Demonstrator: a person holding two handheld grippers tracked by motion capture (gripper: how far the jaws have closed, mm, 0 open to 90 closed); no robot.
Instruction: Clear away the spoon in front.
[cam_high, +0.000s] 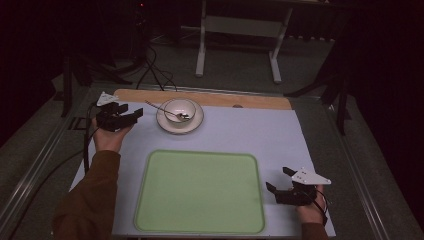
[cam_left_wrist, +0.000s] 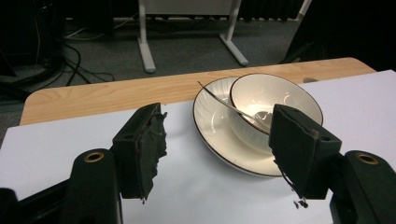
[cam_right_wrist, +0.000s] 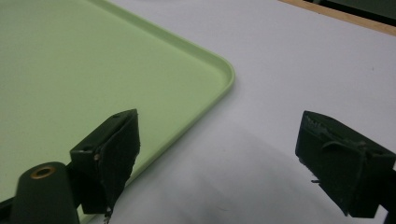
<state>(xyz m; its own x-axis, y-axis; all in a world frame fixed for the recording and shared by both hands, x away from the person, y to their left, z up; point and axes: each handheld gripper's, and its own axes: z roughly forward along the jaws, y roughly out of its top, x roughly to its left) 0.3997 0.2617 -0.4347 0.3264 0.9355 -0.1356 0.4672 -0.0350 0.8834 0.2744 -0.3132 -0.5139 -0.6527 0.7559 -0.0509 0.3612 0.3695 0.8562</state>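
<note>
A white bowl (cam_high: 180, 108) stands on a white plate (cam_high: 169, 126) at the far middle of the white mat, with a metal spoon (cam_high: 162, 109) resting in it, handle to the left. My left gripper (cam_high: 131, 113) hovers open just left of the plate, empty. In the left gripper view the bowl (cam_left_wrist: 280, 93), plate (cam_left_wrist: 212, 128) and spoon (cam_left_wrist: 223, 101) lie just beyond the open left gripper (cam_left_wrist: 219, 128). A light green tray (cam_high: 200, 192) lies empty at the near middle. My right gripper (cam_high: 278, 178) is open beside its right edge; the right gripper view shows the tray (cam_right_wrist: 93, 65) corner by the open right gripper (cam_right_wrist: 222, 135).
The white mat (cam_high: 260, 135) covers a wooden tabletop (cam_high: 210, 98), whose far strip shows. Beyond the table are a white frame's legs (cam_high: 201, 55) and cables (cam_high: 155, 70) on the grey floor. A metal rail (cam_high: 45, 150) runs along the table's left side.
</note>
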